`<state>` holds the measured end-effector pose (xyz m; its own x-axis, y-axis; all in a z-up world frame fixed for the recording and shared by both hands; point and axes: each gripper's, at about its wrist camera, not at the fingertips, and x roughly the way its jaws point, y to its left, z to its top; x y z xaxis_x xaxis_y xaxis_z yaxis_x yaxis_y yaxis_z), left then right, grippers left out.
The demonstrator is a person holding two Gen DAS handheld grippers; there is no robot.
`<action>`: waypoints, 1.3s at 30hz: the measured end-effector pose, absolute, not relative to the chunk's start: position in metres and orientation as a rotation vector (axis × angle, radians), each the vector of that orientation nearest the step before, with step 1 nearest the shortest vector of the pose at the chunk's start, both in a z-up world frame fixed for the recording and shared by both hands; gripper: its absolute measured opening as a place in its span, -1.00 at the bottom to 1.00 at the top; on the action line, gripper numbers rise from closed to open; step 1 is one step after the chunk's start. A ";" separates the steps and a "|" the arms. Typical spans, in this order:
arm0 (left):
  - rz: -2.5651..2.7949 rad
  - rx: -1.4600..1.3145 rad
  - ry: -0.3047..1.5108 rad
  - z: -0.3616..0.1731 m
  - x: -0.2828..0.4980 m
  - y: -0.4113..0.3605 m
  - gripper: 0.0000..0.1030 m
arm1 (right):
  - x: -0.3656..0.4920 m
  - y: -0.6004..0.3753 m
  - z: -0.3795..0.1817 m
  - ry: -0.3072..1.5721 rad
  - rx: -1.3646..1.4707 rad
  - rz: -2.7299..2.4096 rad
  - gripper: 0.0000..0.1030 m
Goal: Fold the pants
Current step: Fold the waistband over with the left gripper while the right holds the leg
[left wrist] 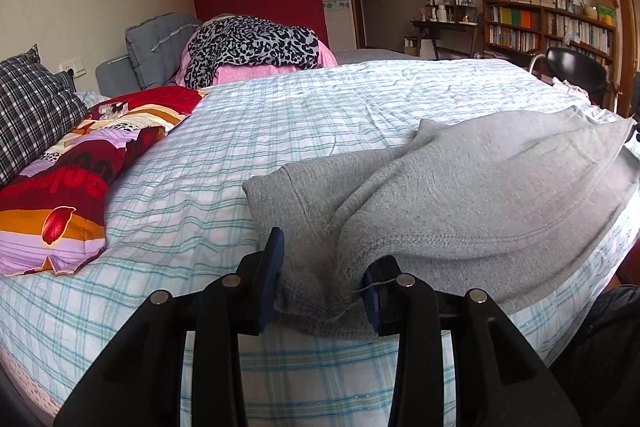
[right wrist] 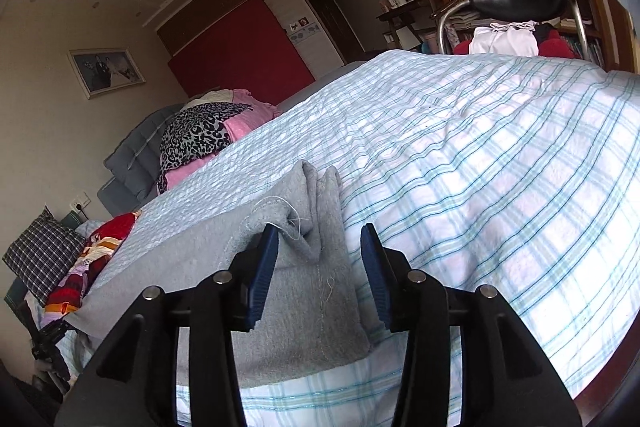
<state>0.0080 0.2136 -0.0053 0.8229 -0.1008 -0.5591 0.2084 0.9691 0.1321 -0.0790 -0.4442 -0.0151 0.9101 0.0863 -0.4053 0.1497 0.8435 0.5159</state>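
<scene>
The grey pants (left wrist: 460,187) lie on the bed (left wrist: 280,115); the left gripper (left wrist: 324,283) pinches a bunched edge; the right gripper (right wrist: 320,267) jaws are open around cloth; one side could slip and spoil the fold.

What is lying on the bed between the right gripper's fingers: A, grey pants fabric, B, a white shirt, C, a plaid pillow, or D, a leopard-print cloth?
A: in the right wrist view the grey pants lie flat on the checked bed sheet between the fingers of the right gripper, with a bunched fold of the grey fabric just ahead of the tips.
</scene>
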 end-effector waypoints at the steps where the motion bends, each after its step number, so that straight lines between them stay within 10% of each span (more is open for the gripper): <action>1: -0.167 0.194 0.583 -0.005 0.008 0.213 -0.28 | -0.084 -0.447 -0.016 0.422 0.601 -0.033 -0.14; 21: -0.153 0.166 0.542 -0.004 0.007 0.217 -0.26 | -0.032 -0.422 -0.029 0.638 0.897 0.010 0.04; 26: -0.189 0.061 0.523 0.001 0.005 0.230 -0.29 | -0.030 -0.410 -0.020 0.626 0.815 -0.025 -0.88; 39: -0.264 0.051 0.539 -0.006 -0.014 0.240 -0.24 | -0.071 -0.404 -0.028 0.662 0.636 -0.134 -0.91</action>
